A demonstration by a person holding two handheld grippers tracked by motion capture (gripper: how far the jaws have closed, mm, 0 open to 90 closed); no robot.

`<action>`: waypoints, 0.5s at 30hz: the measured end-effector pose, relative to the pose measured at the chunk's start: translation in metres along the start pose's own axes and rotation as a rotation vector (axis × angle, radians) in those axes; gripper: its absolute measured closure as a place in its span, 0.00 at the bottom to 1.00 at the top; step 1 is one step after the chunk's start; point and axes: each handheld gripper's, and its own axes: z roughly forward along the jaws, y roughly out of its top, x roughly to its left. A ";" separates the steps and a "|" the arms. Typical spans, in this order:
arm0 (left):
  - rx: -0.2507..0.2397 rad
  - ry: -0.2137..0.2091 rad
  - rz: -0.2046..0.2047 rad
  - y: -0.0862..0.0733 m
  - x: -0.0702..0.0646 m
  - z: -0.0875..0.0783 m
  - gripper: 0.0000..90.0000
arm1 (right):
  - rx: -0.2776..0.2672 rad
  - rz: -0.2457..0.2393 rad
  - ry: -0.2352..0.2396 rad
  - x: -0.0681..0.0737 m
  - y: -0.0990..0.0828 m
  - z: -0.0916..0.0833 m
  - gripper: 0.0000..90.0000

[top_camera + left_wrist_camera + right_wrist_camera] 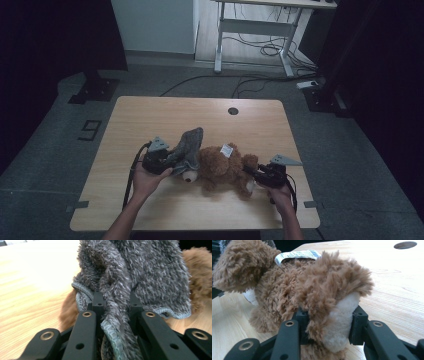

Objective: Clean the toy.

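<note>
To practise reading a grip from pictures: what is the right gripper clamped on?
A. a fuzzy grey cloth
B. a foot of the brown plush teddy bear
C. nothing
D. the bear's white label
B: in the right gripper view, the right gripper's jaws press on a cream-soled foot of the brown plush teddy bear.

A brown plush bear (222, 167) lies on its side on the bench, head to the left, one cream-soled foot (339, 322) pointing right. A white label (227, 149) sticks up from its back. A grey fuzzy cloth (189, 145) with stitched edging drapes over its head, bunched and partly lifted.
</note>
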 end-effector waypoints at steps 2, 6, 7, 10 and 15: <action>0.002 0.010 -0.012 -0.004 0.006 -0.004 0.83 | 0.000 0.001 0.000 0.000 0.000 0.000 0.69; 0.019 0.048 -0.042 -0.015 0.019 -0.008 0.83 | 0.000 0.004 0.000 -0.001 -0.001 0.000 0.69; 0.032 0.069 -0.039 -0.018 0.022 -0.008 0.83 | 0.001 0.004 -0.001 -0.001 -0.001 0.001 0.69; 0.076 0.092 -0.072 -0.033 0.033 -0.003 0.83 | 0.003 0.005 -0.006 -0.002 -0.001 0.001 0.69; 0.025 0.046 -0.118 -0.041 0.037 -0.008 0.83 | 0.003 0.003 -0.013 -0.003 -0.001 0.001 0.69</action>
